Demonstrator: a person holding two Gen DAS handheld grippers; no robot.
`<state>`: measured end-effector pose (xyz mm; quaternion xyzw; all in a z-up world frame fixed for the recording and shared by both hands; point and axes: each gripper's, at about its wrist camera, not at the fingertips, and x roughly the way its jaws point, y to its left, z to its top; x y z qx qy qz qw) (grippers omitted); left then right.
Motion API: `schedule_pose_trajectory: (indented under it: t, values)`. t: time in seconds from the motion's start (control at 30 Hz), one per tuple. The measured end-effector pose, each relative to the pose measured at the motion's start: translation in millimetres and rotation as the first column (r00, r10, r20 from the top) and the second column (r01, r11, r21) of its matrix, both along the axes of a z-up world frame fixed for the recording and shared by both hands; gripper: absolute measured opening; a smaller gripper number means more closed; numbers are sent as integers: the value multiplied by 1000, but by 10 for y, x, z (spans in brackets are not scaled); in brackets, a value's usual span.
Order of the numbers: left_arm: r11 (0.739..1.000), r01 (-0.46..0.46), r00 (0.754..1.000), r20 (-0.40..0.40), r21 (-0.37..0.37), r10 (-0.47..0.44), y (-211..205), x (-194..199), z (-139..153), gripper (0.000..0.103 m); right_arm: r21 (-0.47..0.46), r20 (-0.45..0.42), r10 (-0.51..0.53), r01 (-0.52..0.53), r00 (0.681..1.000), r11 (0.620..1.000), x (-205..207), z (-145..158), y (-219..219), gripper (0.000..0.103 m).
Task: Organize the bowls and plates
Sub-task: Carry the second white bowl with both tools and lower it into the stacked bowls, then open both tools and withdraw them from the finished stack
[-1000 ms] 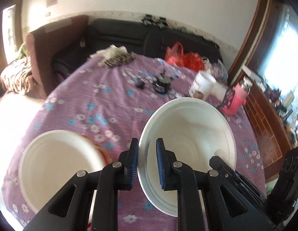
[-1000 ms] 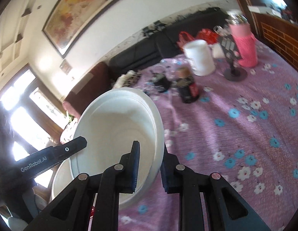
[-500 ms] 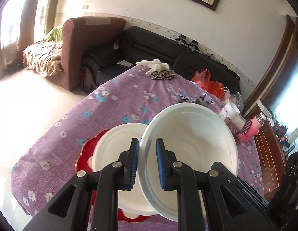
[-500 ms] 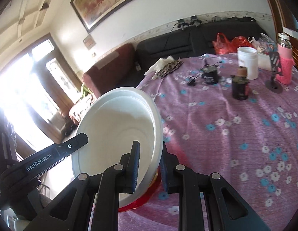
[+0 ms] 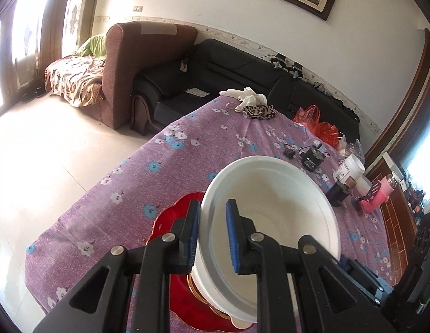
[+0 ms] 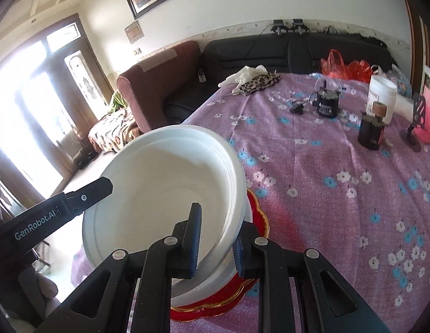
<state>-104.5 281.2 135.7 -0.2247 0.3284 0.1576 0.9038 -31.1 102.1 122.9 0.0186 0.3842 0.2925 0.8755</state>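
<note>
A white bowl hangs tilted between both grippers, just above a second white bowl that sits on a red plate with a gold rim. My left gripper has the bowl's near rim between its blue pads; its jaws are opening, though the pads still look pressed on the rim. On the opposite rim my right gripper is shut, one pad inside the bowl and one outside. Whether the two bowls touch is hidden.
The table wears a purple flowered cloth; its left edge drops to the floor beside the plate. Farther back stand a black jar, a white tub, a small black device and a leopard-print cloth. Sofas lie beyond.
Both grippers carried the white bowl across the table toward its left end, over the second bowl on the red plate, and both wrists rolled. The bowl now hangs lower over that stack.
</note>
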Motion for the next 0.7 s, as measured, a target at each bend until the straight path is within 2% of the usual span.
schedule_pose_trajectory:
  t: [0.07,0.1,0.13,0.2,0.33,0.57,0.63,0.7]
  values:
    - [1000,1,1000,5,12,-1,-5,-7,-1,35,-18,34,-6,6,999,1000,-31,30,21,28]
    - [1000,-2,1000,10,17,2,-5,-18,1,49,-23,47,-9,10,999,1000,-43,41,24,37]
    - [1000,-7,1000,19,21,7,-4,-33,7,57,-21,54,-11,13,998,1000,-45,53,18,50]
    - [999,-23,999,39,47,21,-16,-78,44,61,-16,75,-23,25,997,1000,-72,79,-7,59]
    - [994,-42,997,62,104,35,-56,-146,119,70,1,85,-48,48,995,999,-91,118,-81,61]
    - [977,-91,992,106,193,72,-160,-286,250,72,48,85,-96,92,992,995,-180,163,-293,68]
    - [967,-123,987,127,224,97,-206,-339,295,78,60,89,-109,104,990,993,-224,163,-357,70]
    - [946,-178,978,158,272,138,-264,-415,346,83,67,95,-123,117,988,991,-279,158,-427,71]
